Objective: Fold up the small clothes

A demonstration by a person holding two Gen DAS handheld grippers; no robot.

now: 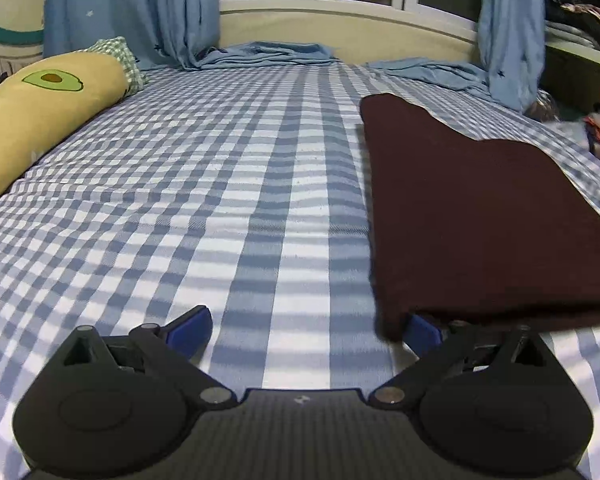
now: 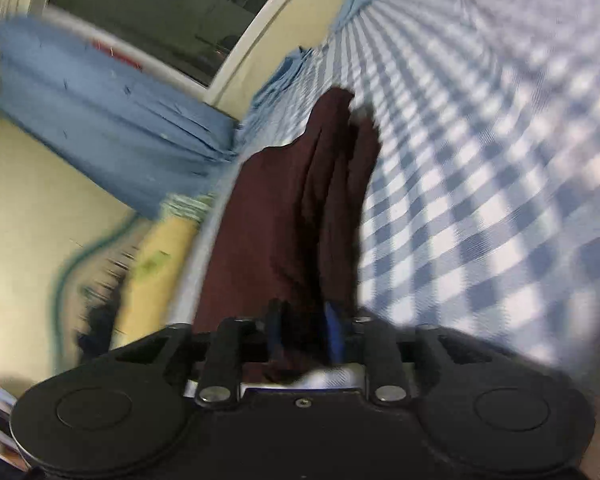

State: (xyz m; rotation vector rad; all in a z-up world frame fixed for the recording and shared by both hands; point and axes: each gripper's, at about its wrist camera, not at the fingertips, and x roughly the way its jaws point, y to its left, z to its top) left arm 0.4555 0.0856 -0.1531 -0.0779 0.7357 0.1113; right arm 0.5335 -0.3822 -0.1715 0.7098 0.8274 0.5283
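Maroon garment (image 1: 480, 208) was seen folded flat on the checked bed (image 1: 220, 184), right of the left tool (image 1: 306, 330), whose jaws stood wide apart. From the right wrist, the right tool (image 2: 306, 334) was clamped on the bunched garment (image 2: 300, 208).

Garment (image 1: 480, 216): dark maroon, plain knit-like cloth, folded into flat layered slab. Lies on blue-white checked bedsheet (image 1: 220, 200), rt side of bed. Near corner lifted off sheet; rt wrist view shows layers (image 2: 300, 216) bunched, hanging in vertical folds.
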